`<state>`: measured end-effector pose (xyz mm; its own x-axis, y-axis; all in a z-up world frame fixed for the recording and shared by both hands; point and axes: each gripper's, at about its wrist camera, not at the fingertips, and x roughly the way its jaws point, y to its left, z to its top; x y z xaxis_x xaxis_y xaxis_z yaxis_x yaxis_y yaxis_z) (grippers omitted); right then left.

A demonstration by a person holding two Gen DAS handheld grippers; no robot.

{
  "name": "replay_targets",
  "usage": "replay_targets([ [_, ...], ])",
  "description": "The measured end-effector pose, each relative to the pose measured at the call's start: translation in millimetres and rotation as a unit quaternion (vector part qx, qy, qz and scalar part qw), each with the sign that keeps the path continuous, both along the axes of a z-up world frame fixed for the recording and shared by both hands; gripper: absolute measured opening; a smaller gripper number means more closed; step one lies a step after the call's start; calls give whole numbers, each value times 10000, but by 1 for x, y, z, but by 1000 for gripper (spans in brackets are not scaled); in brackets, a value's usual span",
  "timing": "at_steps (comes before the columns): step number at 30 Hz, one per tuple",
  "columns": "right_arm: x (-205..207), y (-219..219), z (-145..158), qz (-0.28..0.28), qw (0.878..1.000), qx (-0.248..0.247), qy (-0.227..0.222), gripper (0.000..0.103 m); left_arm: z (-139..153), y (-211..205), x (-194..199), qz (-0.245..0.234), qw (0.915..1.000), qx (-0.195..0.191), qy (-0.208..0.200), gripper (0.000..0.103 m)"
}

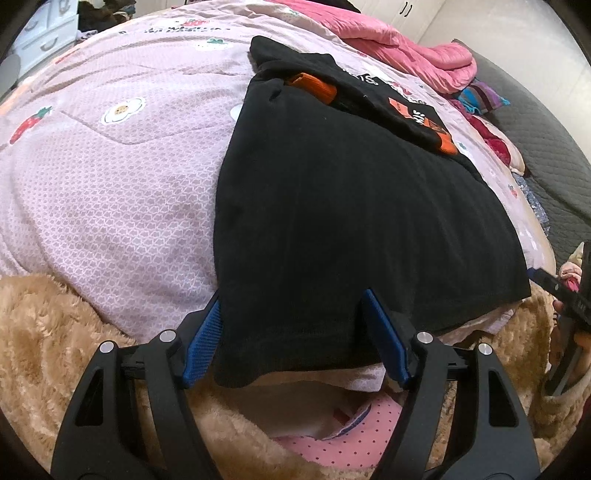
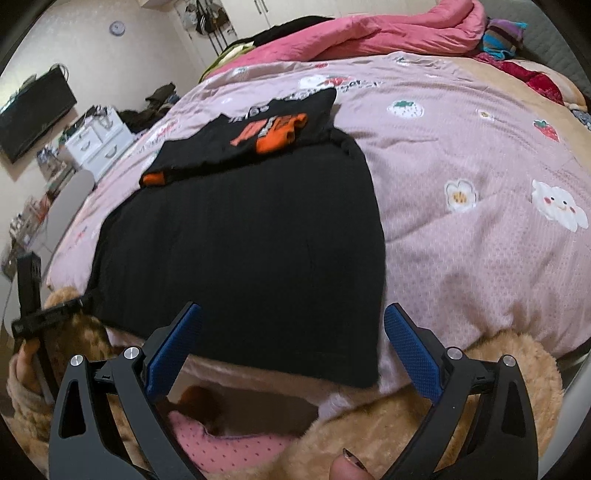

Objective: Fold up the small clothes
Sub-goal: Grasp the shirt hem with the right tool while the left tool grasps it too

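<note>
A black garment point(image 1: 332, 206) lies spread flat on the bed, near the bed's front edge, its hem hanging slightly over that edge above a tan fleece blanket point(image 1: 55, 332). On the garment's far end rests a smaller folded black top with orange print point(image 1: 410, 110), partly overlapping it; in the right wrist view the same top point(image 2: 258, 133) sits across the garment's point(image 2: 240, 240) far edge. Both pieces lie on a pale pink quilt point(image 1: 110, 203) printed with flowers, strawberries and clouds, which covers most of the bed. Further back, toward the bed's far edge, a bright pink duvet point(image 2: 388, 33) is bunched up, with a striped cloth beside it. No container shows in either view.

The left gripper point(image 1: 291, 332) tilts down at the garment's front left corner. Its blue pads straddle the hem: the left pad lies along the garment's side edge, the right pad on top of the cloth. Whether the pads actually press the fabric cannot be told. The right gripper point(image 2: 293, 345) tilts down at the front right corner, jaws spread wide, one finger over the cloth and the other over the quilt just past the garment's side edge, gripping nothing. A thumb tip point(image 2: 345, 467) shows at the bottom of the right wrist view
</note>
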<state>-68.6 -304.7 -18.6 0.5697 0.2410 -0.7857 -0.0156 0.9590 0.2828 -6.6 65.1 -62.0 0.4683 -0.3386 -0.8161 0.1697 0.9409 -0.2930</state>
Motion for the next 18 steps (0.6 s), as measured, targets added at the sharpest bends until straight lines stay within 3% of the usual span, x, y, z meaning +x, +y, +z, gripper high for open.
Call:
replay_targets([
  [1,-1,1,-3,33,10000,-65,30,94,0,-1,1,4,10000,10,-6,66],
  [2,0,1,-5,35,9999,-105,72,83,0,-1,2,6,10000,20,-5,66],
  [7,8,-8,-24,-76,9990,-253,370,69,-1,-4,4,14,9999,114,14,66],
  [11,8,-17,-28,-149,9989,-259,350,47,-1,-3,7,50,9999,123,29,65],
  [15,2,-25,-23,-170,9994,-209,239,15,0,-1,6,150,9998,130,13,57],
  [18,-3,-25,-14,-73,9997,-247,40,9,1,4,4,250,9997,75,6,48],
])
